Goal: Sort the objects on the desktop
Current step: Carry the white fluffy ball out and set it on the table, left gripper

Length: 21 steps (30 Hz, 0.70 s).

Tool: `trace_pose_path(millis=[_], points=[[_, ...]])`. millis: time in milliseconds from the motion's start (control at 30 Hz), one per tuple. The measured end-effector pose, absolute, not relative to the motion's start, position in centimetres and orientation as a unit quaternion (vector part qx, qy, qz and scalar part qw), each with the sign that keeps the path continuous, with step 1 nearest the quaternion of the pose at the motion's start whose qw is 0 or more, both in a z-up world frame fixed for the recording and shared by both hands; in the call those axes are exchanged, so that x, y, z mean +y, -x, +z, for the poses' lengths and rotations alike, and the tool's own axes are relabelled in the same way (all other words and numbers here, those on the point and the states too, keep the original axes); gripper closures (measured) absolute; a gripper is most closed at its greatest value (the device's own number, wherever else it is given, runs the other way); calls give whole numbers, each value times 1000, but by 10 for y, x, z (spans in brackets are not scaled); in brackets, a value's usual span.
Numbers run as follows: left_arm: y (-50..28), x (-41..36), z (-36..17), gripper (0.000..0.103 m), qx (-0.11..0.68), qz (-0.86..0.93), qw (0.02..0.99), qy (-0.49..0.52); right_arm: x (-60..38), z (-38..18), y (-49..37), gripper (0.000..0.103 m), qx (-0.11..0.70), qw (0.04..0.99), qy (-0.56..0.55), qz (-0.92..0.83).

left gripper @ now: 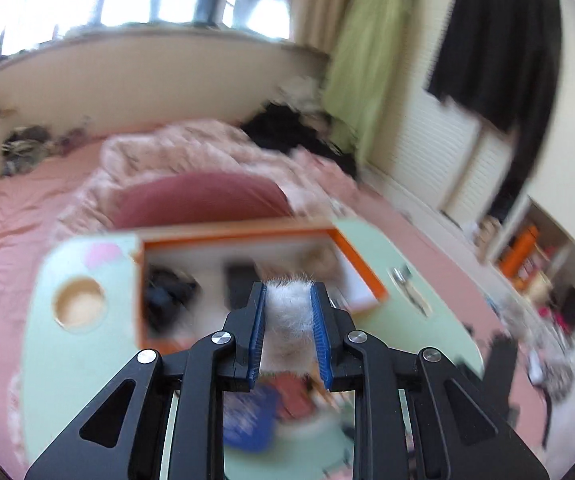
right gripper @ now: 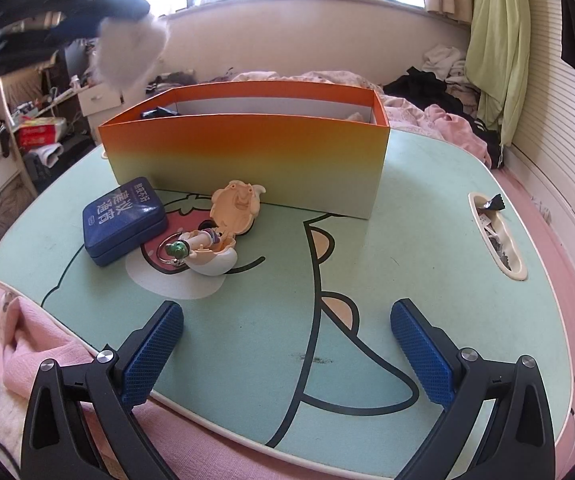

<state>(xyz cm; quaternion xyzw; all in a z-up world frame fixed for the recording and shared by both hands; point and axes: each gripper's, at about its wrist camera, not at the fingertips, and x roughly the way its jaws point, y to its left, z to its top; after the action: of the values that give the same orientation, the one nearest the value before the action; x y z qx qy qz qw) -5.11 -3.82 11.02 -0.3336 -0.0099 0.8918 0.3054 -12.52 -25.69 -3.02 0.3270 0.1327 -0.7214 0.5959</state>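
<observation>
My left gripper (left gripper: 289,296) is shut on a white fluffy toy (left gripper: 289,320) and holds it in the air above the orange box (left gripper: 243,236). From the right wrist view the toy (right gripper: 131,52) hangs high at the upper left, above the box's (right gripper: 247,152) left end. The box holds a dark item (right gripper: 159,112). My right gripper (right gripper: 287,320) is open and empty, low over the mint-green lap table (right gripper: 407,280). On the table before the box lie a blue tin (right gripper: 125,220), a peach shell-shaped toy (right gripper: 235,208) and a small figure with a key ring (right gripper: 195,248).
The table rests on a pink bed (left gripper: 27,208) with rumpled bedding (right gripper: 447,120). A slot (right gripper: 495,236) at the table's right edge holds small items. A round cup hole (left gripper: 79,304) is at the table's left. Drawers and clutter stand at the left (right gripper: 27,132).
</observation>
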Motion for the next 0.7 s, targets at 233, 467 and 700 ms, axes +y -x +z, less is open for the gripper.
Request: trace_pose_path(millis=[233, 467, 700], points=[[48, -40, 73, 56, -23, 908, 276, 315, -257, -30, 125, 0, 132, 595, -327, -722], [-1, -96, 61, 19, -37, 919, 257, 296, -257, -30, 124, 0, 131, 593, -327, -724], [-11, -87, 11, 19, 38, 890, 248, 380, -256, -30, 126, 0, 130, 591, -326, -726]])
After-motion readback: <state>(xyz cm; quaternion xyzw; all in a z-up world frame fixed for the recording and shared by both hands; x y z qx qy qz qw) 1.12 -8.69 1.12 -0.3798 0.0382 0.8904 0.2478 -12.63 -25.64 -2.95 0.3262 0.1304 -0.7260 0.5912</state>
